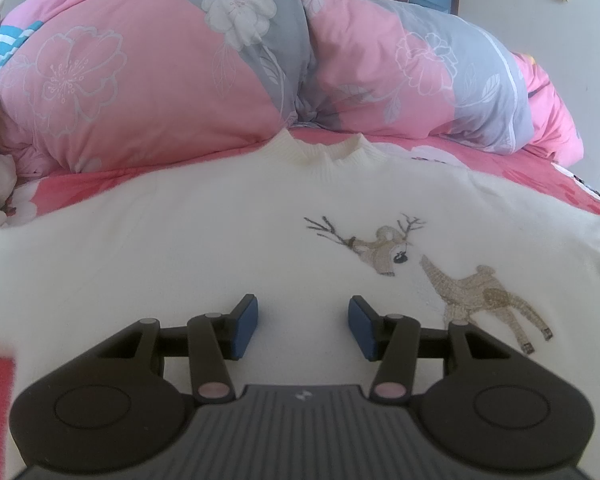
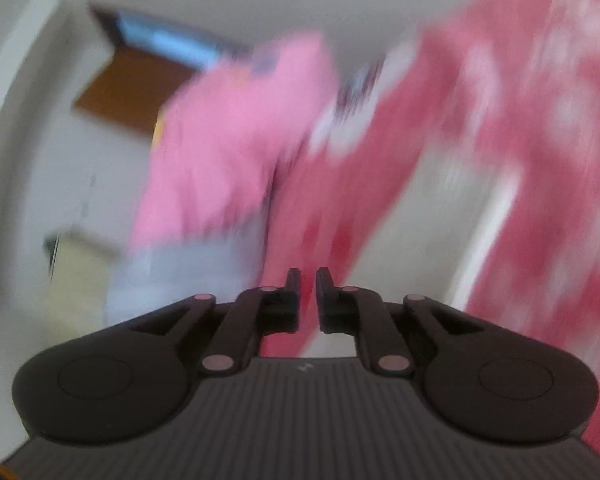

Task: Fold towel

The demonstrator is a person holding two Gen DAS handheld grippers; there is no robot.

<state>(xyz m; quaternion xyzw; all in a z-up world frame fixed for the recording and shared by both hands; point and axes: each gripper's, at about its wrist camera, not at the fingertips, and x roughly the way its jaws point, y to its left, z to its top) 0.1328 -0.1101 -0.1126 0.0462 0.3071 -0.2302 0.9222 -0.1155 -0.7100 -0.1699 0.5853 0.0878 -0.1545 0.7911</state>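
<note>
My left gripper point(image 1: 302, 328) is wide open and holds nothing, just above the white sweater point(image 1: 180, 248) spread flat on the bed point(image 1: 540, 160). My right gripper point(image 2: 308, 298) is almost closed, holding nothing; its view is blurry.

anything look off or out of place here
The item spread flat on the bed is a white sweater with a ribbed collar and embroidered deer, not a towel. The right wrist view is too blurred to judge.
</note>
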